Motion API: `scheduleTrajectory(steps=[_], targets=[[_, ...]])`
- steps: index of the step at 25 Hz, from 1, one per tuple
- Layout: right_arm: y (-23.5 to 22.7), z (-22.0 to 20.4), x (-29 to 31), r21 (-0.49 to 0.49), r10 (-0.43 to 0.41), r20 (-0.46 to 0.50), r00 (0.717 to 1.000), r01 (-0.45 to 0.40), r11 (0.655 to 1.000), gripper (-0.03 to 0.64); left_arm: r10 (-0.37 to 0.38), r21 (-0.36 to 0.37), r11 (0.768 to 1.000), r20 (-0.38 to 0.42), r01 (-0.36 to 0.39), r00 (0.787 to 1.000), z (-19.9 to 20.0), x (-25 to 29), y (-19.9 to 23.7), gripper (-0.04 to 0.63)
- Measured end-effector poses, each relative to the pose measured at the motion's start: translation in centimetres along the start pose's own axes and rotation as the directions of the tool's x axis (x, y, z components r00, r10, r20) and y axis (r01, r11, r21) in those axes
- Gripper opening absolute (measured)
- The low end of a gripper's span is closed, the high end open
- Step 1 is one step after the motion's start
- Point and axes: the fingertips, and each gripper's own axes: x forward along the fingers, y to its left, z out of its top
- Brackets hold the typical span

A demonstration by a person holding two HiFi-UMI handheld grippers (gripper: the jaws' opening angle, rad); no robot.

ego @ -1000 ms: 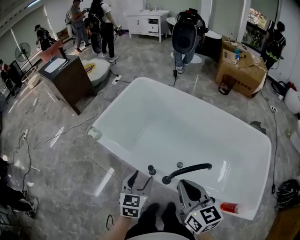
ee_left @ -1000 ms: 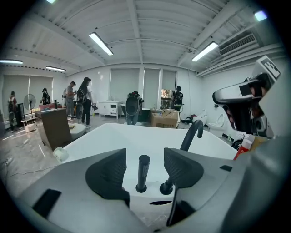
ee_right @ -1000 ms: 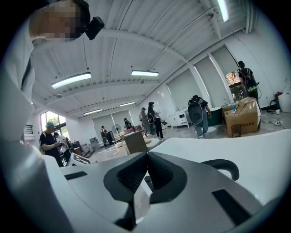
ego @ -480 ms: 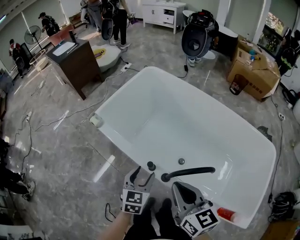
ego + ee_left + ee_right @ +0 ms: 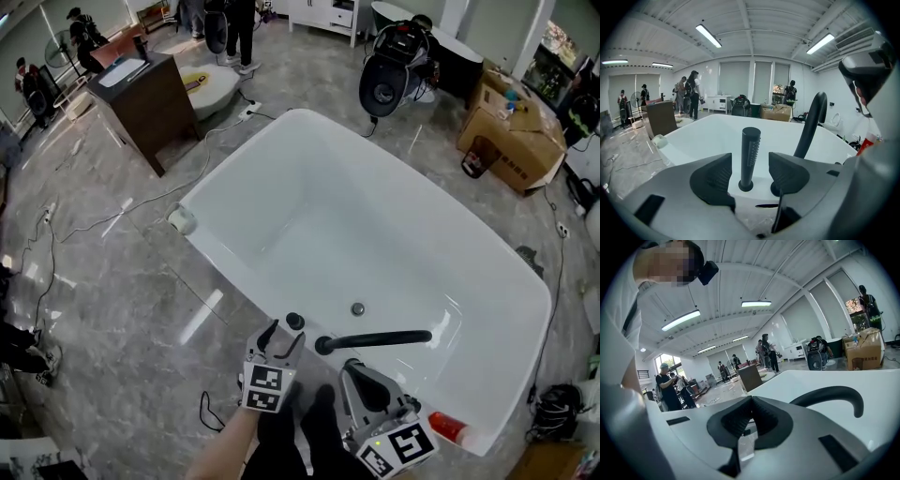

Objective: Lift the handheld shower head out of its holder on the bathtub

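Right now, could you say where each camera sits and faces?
Head view: on the head, steeply down at the tub; left gripper, right gripper, a forearm show.
Left gripper view: on that gripper, along open jaws to the shower head.
Right gripper view: on that gripper, over shut jaws across the tub.
All three share the spout.

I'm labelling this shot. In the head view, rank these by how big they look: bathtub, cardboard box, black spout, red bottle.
1. bathtub, by far.
2. cardboard box.
3. spout: as long as the box is wide, but far thinner.
4. red bottle, smallest.
The box is farther off.
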Motion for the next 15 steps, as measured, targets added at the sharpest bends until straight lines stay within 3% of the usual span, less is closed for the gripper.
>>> scheduleTrajectory(steps=[15], targets=[[-1.6,-2.5,0.9,0.025,-0.035,0.004,0.999,0.035,0.999,0.006,-0.005,0.005,1.0,-0.096,0.005,0.995,-5.2,5.6,0.8,0.238]])
